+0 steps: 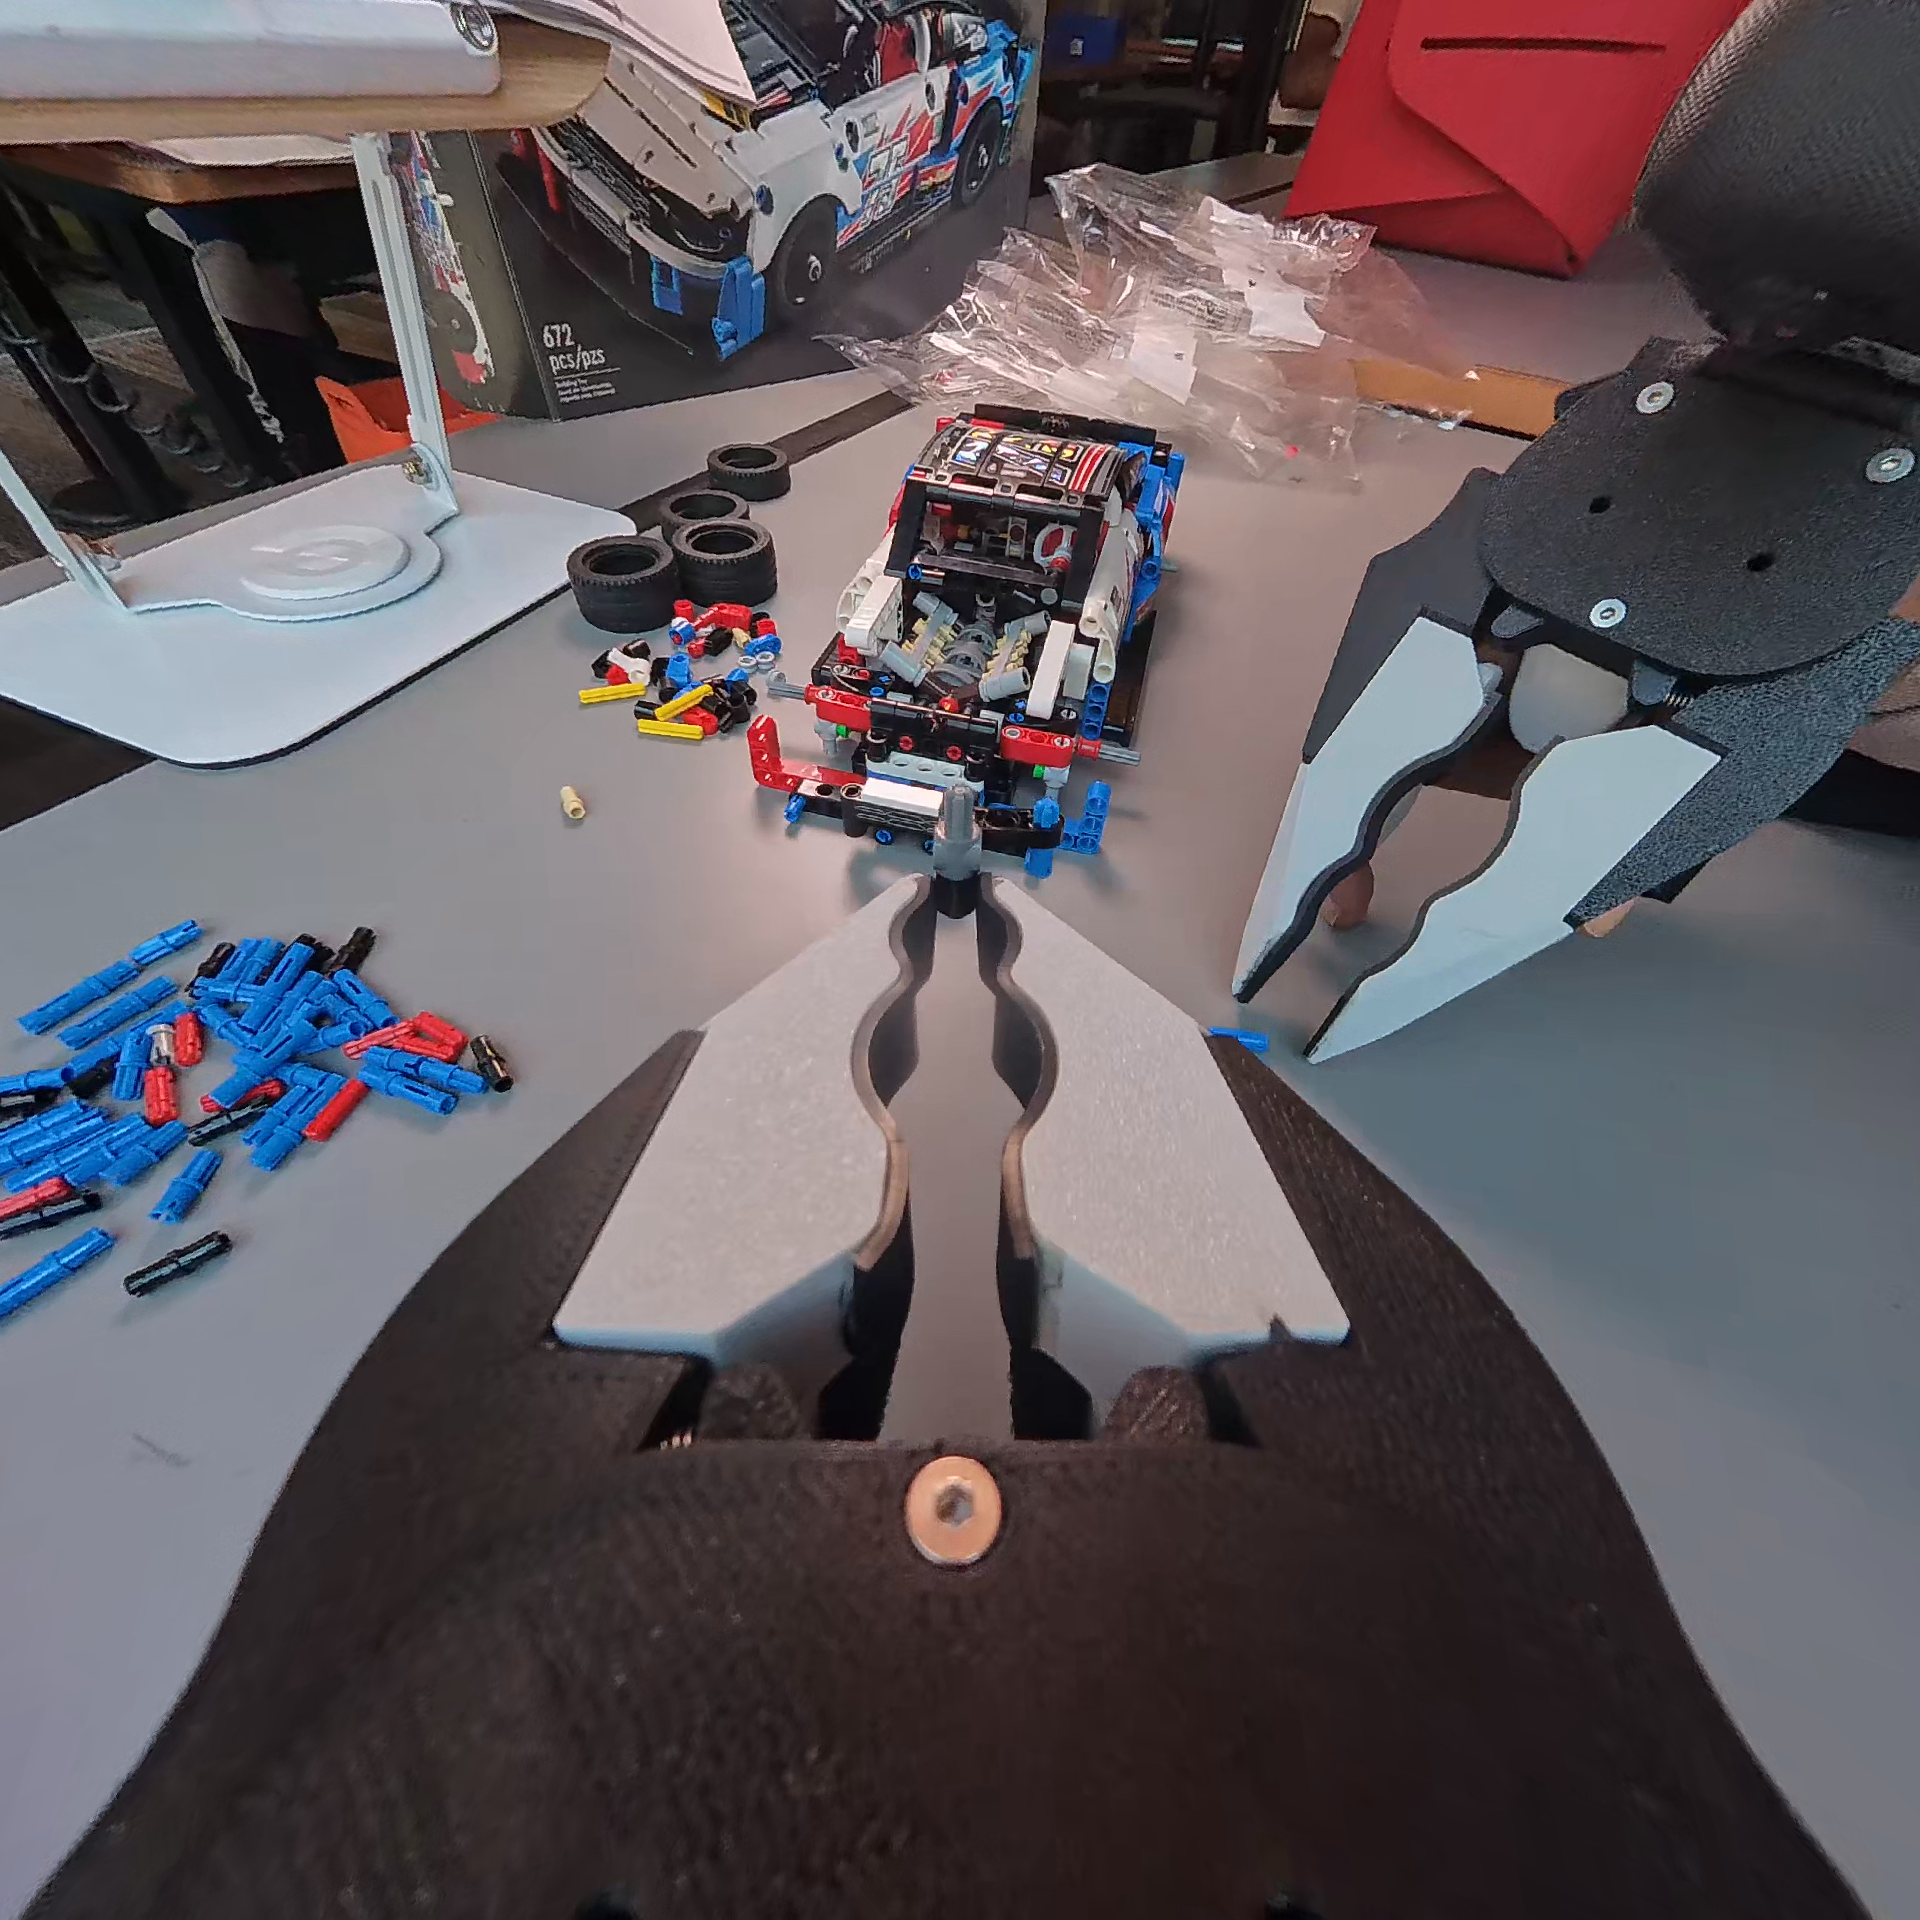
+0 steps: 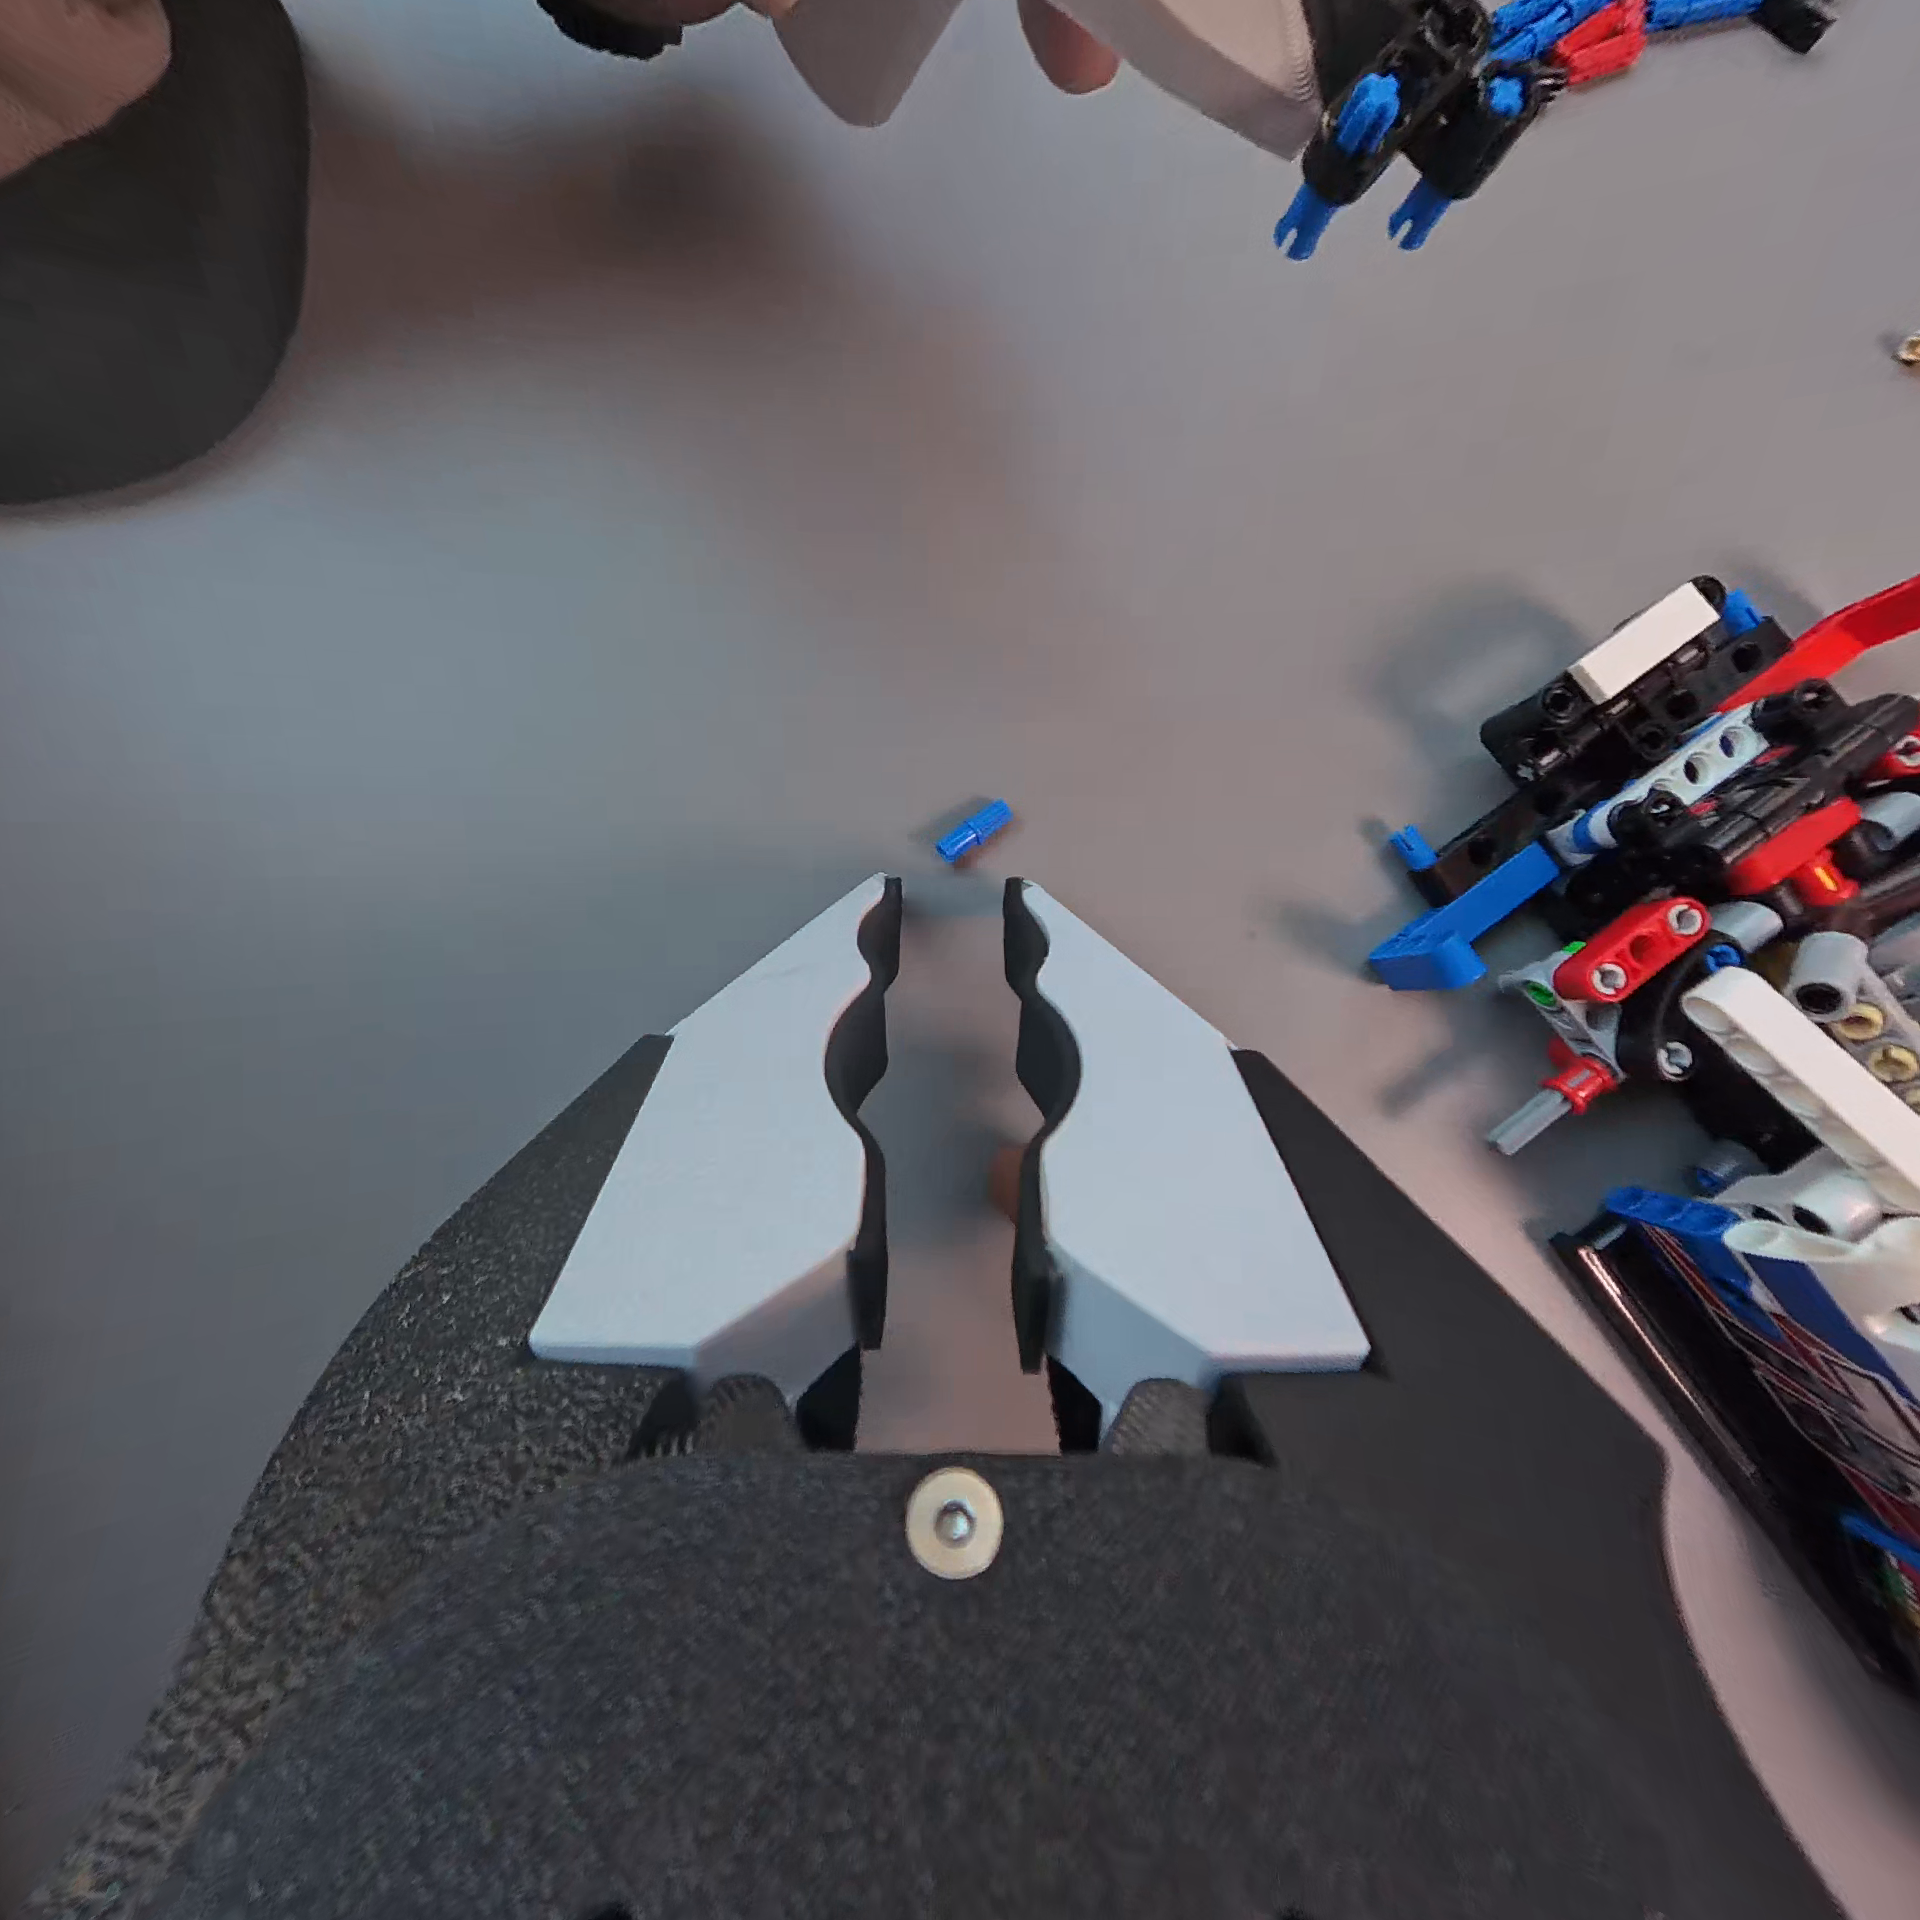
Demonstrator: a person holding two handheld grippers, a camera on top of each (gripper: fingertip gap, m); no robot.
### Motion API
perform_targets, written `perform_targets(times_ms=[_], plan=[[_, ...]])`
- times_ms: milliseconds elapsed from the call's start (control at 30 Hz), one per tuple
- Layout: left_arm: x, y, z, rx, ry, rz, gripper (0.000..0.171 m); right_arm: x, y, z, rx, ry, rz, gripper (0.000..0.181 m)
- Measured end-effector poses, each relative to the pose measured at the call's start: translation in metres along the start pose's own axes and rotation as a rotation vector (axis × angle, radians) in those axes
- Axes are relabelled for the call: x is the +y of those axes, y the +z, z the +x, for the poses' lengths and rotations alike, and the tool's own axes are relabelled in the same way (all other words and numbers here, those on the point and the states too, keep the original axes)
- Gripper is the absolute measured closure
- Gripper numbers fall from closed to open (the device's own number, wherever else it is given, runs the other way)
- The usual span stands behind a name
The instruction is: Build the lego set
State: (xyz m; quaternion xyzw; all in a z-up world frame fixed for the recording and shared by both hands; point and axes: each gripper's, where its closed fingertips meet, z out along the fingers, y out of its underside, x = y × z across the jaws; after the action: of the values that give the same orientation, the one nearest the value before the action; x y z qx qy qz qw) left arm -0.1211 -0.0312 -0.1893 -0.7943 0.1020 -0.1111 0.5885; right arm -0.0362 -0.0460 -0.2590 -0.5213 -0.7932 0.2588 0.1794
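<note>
My left gripper (image 1: 954, 883) clamps a small black-and-blue assembly (image 2: 1423, 114) before the car (image 1: 997, 623). My right gripper (image 2: 951, 883) is apart, a blue pin (image 2: 972, 828) at twelve o'clock.

Left wrist view sits low, looking level along the table (image 1: 1455, 1299) toward the car model (image 1: 997, 613), near. Right wrist view looks steeply down, close. Both share the car's front (image 2: 1662, 831) and blue pin (image 2: 972, 828).
</note>
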Motion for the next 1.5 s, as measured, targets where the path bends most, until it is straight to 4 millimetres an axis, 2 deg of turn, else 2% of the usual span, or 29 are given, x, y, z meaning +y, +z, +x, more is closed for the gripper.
perform_targets(times_ms=[400, 700, 867, 933, 1000, 1100, 1167, 1300, 1500], plan=[[0.002, 0.001, 0.004, 0.013, 0.005, -0.006, 0.165, -0.004, 0.006, 0.004, 0.006, -0.031, -0.058, 0.174], [0.004, 0.004, 0.009, 0.037, 0.016, -0.019, 0.166, -0.005, 0.008, 0.008, -0.029, -0.060, -0.032, 0.169], [0.003, 0.004, 0.017, 0.082, 0.016, -0.018, 0.166, -0.007, 0.010, 0.010, -0.066, -0.127, -0.047, 0.179], [0.006, 0.005, 0.023, 0.106, 0.020, -0.044, 0.166, -0.012, -0.001, 0.014, -0.060, -0.185, 0.004, 0.179], [0.011, 0.008, 0.034, 0.136, 0.057, -0.089, 0.166, -0.019, -0.024, 0.016, -0.065, -0.258, 0.074, 0.179], [0.020, 0.017, 0.061, 0.218, 0.093, -0.157, 0.166, -0.024, -0.058, 0.027, 0.032, -0.439, 0.109, 0.179], [0.027, 0.023, 0.079, 0.279, 0.054, -0.211, 0.166, -0.023, -0.069, 0.022, 0.061, -0.599, 0.107, 0.178], [0.030, 0.030, 0.106, 0.381, -0.096, -0.256, 0.166, -0.019, -0.069, 0.015, 0.174, -0.923, 0.102, 0.179], [0.032, 0.031, 0.111, 0.421, -0.191, -0.269, 0.166, -0.004, -0.058, 0.003, 0.218, -1.173, 0.066, 0.179]])
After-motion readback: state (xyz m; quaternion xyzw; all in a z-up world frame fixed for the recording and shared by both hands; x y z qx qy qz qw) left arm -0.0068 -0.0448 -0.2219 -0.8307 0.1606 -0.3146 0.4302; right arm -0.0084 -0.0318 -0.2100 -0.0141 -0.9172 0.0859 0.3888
